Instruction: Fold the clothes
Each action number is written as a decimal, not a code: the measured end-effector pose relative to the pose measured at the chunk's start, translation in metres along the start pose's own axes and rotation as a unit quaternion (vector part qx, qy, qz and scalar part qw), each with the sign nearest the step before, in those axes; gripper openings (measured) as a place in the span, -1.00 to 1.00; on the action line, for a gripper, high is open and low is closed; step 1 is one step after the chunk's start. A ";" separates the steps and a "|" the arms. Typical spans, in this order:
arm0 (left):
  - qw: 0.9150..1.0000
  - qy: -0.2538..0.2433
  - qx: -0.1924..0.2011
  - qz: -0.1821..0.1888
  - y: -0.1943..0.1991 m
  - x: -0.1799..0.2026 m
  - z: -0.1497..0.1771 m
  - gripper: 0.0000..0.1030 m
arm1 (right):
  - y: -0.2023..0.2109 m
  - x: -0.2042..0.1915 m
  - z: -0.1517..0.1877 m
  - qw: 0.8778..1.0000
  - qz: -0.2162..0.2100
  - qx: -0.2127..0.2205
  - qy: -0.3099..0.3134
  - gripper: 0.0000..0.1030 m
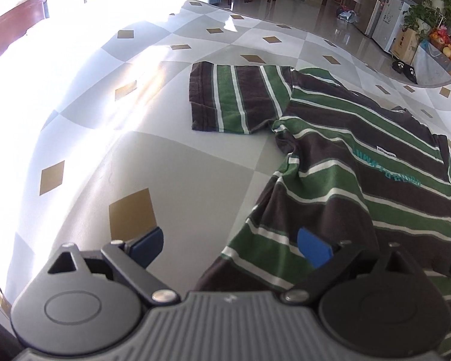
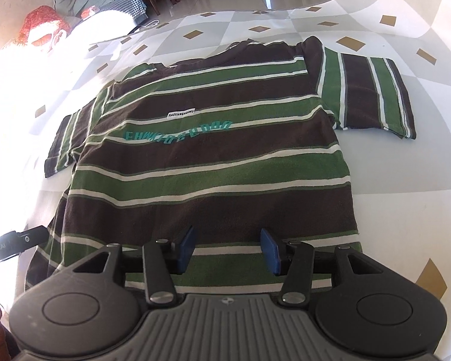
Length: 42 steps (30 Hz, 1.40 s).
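Striped brown, green and white cotton T-shirt (image 2: 207, 156) lies flat, front up, on a table w/ a grey-and-white diamond-pattern cloth dotted with gold squares (image 2: 406, 162). Collar is at the far side, hem nearest both cameras. Teal lettering and a small white label (image 2: 182, 113) show on the chest.

Progress, judging by how it lies: shirt is spread and mostly smoothed, but no fold is made yet. Both short sleeves stick out flat to the sides; the body is full width and full length. Some bunching remains along the side seam near the armpit in the left wrist view, so that edge isn't quite tidy. Left to do, prob.: sleeves and sides in, then hem up toward collar. So early stage, basically prep done.

Left gripper (image 1: 230, 248): blue pads wide apart, nothing pinched. One pad hangs over bare tablecloth, the other over the shirt's hem corner; contact w/ fabric can't be told.

Right gripper (image 2: 228, 249): jaws about half open, hovering above the hem mid-section, no cloth between the pads as far as seen. A bit of the other tool shows at the left edge of the right wrist view.
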<state>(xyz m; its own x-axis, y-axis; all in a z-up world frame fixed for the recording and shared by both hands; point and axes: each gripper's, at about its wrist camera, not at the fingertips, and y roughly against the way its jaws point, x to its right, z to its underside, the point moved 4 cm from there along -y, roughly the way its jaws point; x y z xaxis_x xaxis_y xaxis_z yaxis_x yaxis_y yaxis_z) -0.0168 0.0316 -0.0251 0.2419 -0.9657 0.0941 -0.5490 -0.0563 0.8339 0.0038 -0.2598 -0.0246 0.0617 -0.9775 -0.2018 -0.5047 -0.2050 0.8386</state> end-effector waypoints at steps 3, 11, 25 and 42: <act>1.000 -0.004 0.002 -0.004 -0.008 0.002 -0.003 0.78 | -0.001 -0.003 0.001 1.000 0.004 0.000 0.014 -0.01; 1.000 -0.019 0.004 -0.014 -0.025 0.006 -0.007 0.63 | -0.004 -0.012 0.006 0.999 0.016 0.006 0.048 0.10; 0.997 -0.024 0.014 -0.066 -0.029 -0.009 -0.009 0.76 | -0.010 -0.024 0.012 0.995 0.040 0.016 0.094 0.26; 0.991 0.027 0.007 -0.130 -0.018 -0.032 0.002 1.00 | -0.013 -0.017 0.010 0.993 0.042 0.020 0.107 0.26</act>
<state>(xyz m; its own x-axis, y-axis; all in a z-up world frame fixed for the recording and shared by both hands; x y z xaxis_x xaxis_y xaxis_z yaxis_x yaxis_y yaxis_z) -0.0162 0.0628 -0.0447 0.4184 -0.9034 -0.0933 -0.4742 -0.3049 0.8259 0.0009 -0.2401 -0.0372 0.1979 -0.9801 -0.0161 -0.5501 -0.1247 0.8257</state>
